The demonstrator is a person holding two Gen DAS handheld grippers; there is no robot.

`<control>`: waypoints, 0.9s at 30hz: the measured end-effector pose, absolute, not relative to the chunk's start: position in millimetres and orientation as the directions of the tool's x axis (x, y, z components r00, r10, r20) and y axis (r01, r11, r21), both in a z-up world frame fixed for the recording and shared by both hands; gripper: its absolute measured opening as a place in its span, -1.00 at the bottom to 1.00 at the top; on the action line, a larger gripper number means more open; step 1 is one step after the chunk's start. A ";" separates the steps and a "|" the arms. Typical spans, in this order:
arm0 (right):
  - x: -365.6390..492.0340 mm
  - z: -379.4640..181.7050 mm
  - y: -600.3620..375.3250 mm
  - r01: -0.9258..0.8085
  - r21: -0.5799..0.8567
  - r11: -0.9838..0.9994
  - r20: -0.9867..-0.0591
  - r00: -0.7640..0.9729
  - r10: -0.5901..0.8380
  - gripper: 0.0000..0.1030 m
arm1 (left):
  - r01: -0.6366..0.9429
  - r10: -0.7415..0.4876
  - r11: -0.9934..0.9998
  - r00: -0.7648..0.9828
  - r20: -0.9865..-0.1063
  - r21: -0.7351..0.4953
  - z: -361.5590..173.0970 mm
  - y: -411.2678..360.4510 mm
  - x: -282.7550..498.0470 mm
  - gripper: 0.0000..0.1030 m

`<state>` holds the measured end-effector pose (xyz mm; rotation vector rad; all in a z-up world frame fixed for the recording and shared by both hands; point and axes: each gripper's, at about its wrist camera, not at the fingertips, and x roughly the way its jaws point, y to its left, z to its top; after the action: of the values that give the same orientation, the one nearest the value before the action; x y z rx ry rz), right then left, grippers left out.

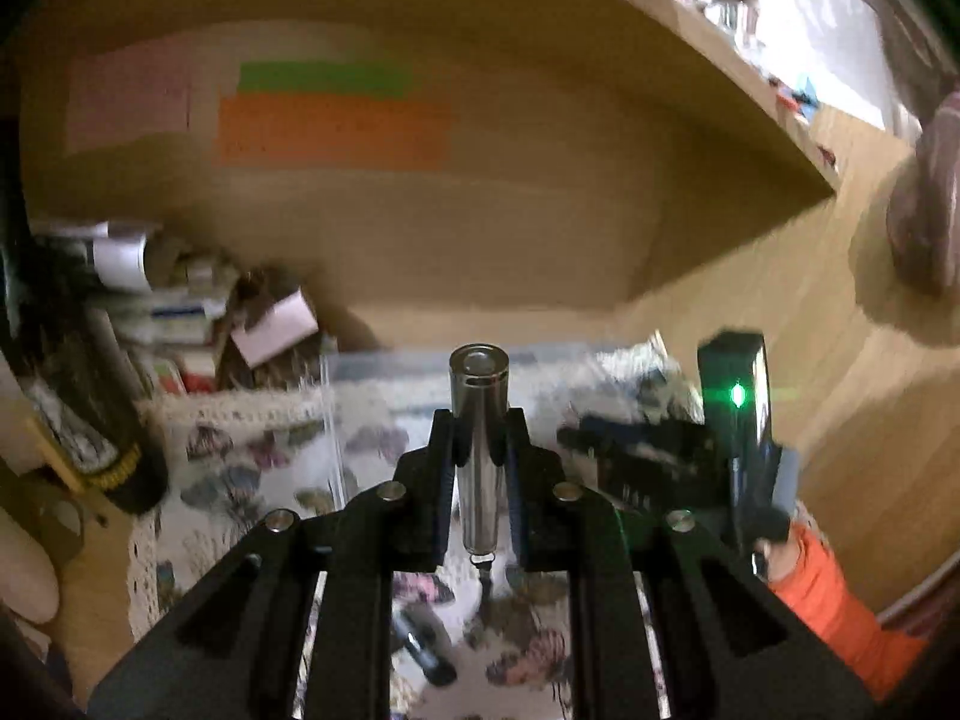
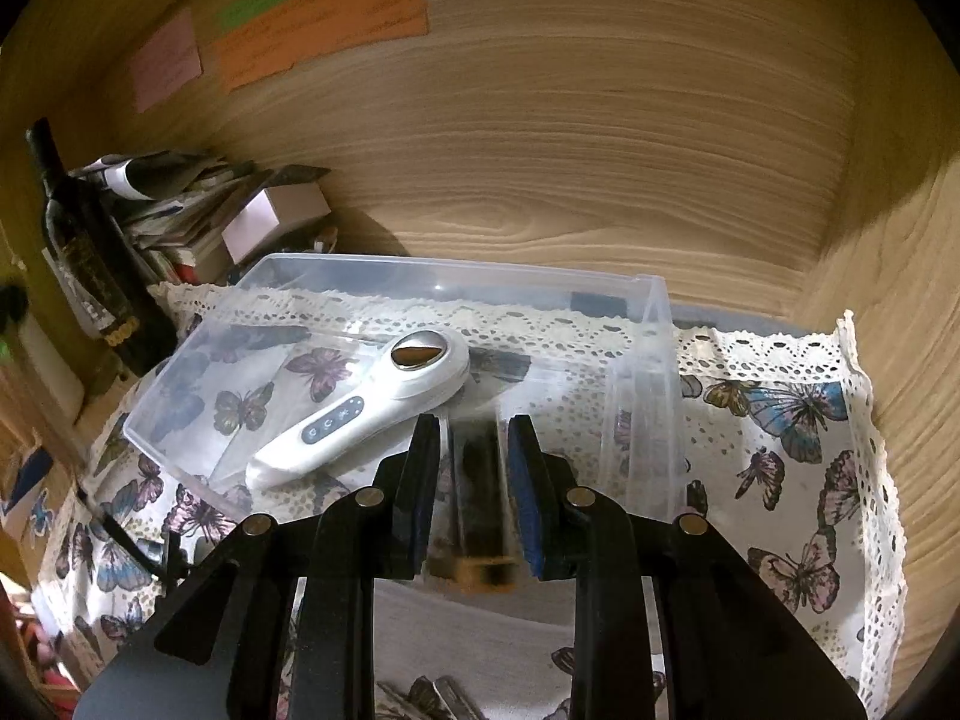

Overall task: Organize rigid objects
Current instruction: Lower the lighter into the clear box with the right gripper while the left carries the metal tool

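My left gripper [image 1: 479, 438] is shut on a silver metal cylinder [image 1: 478, 414] that stands upright between the fingers, above the butterfly cloth. The right gripper's body [image 1: 735, 420] with a green light shows to the right in the left wrist view. My right gripper [image 2: 474, 438] hovers over the near edge of a clear plastic bin [image 2: 651, 324]. A dark blurred tube-like object [image 2: 480, 510] sits between its fingers, with small gaps at the pads. A white handheld device [image 2: 372, 414] lies inside the bin.
A butterfly-print cloth with lace trim [image 2: 792, 420] covers the shelf. A dark wine bottle [image 2: 90, 258] and a pile of books and boxes [image 2: 198, 222] stand at the back left. Wooden walls enclose the shelf, with coloured notes [image 2: 324, 24] on the back wall. A small dark object [image 1: 423, 642] lies on the cloth.
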<state>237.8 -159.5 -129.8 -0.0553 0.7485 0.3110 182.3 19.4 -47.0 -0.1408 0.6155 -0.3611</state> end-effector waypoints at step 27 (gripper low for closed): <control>218.1 -118.8 -151.0 -0.318 0.010 0.948 -0.637 0.729 0.252 0.04 | 0.182 -0.242 0.970 0.647 -0.724 -0.161 -124.3 29.5 243.2 -0.59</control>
<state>218.1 -151.0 -118.8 -0.1022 0.6857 0.3146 243.2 29.5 -124.3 -0.0761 0.8338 -0.2413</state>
